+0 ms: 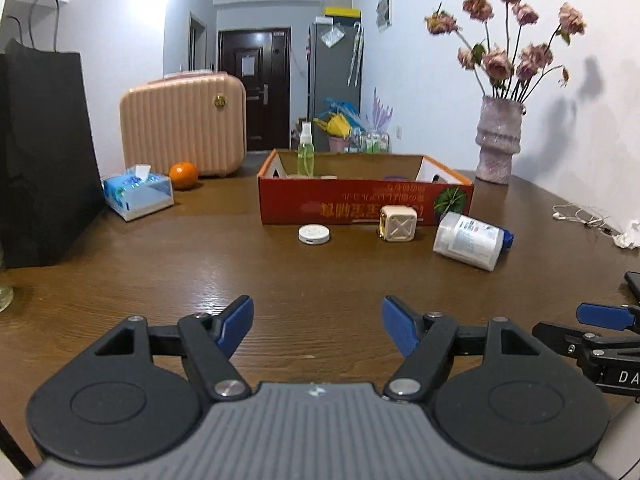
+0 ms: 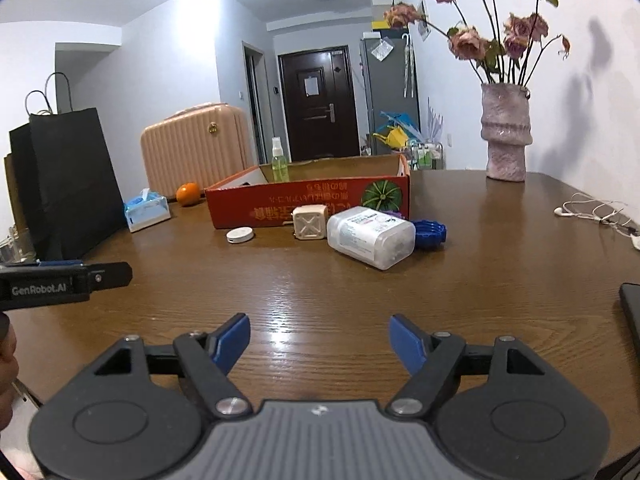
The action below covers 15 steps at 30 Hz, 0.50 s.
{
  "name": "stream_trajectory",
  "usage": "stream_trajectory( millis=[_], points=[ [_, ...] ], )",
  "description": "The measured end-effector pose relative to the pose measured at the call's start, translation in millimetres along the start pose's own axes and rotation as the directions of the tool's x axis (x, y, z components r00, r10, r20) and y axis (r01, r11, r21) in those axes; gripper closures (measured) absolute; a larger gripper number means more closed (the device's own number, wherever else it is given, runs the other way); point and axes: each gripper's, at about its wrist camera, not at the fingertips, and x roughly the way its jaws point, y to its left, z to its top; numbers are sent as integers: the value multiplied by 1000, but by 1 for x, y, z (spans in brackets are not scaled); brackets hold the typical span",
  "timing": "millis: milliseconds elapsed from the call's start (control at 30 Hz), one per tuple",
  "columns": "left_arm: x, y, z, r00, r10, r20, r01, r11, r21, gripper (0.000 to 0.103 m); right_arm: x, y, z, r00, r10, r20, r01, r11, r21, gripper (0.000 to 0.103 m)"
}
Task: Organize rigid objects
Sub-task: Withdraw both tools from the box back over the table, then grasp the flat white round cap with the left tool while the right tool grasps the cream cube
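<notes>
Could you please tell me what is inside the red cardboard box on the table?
A green spray bottle stands upright inside the red box, near its far left corner. The front wall hides the floor of the box, so anything lying low in it cannot be seen.

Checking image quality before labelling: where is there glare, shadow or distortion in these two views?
Right wrist view: ceiling light blown out at the top, bright glare on the table ahead of the right gripper. Left wrist view: softer sheen on the table, dried flowers cast shadows on the wall. Both views: fisheye bending, dark corners.
</notes>
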Motion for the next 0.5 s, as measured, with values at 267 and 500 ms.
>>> stream_trajectory(
  millis=[267, 500],
  points=[
    [82, 3, 37, 991, -74, -114, 79, 996, 43, 39, 61, -1, 34, 995, 80, -56, -79, 997, 21, 43],
    [179, 13, 77, 972, -124, -200, 139, 988, 61, 51, 143, 11, 86, 994, 81, -69, -82, 996, -16, 52]
  ],
)
